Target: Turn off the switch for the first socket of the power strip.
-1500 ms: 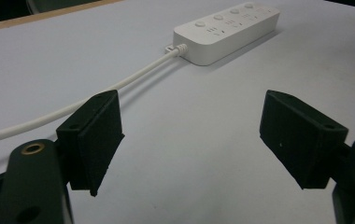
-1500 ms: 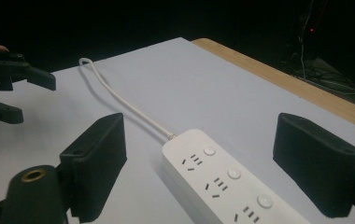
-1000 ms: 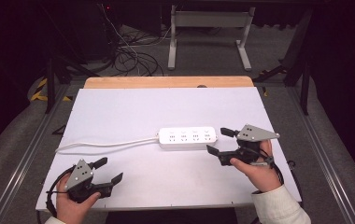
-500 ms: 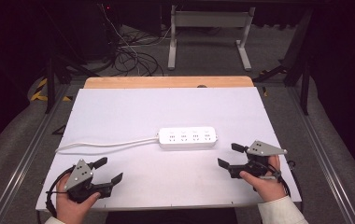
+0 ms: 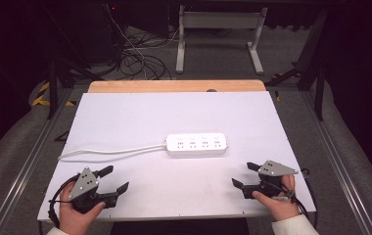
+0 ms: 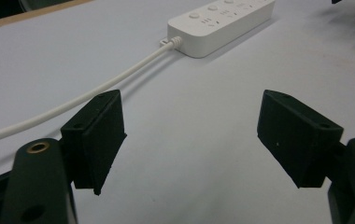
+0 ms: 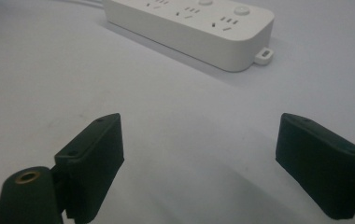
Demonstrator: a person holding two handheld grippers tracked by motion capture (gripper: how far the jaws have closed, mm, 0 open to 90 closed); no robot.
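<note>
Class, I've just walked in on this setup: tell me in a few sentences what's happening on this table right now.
A person sits at a white table with a two-jaw gripper in each hand. The left gripper and the right gripper both rest near the table's front edge, jaws open and holding nothing. Between and beyond them lies a white power strip, its cord trailing off to the left. Neither gripper touches it.
</note>
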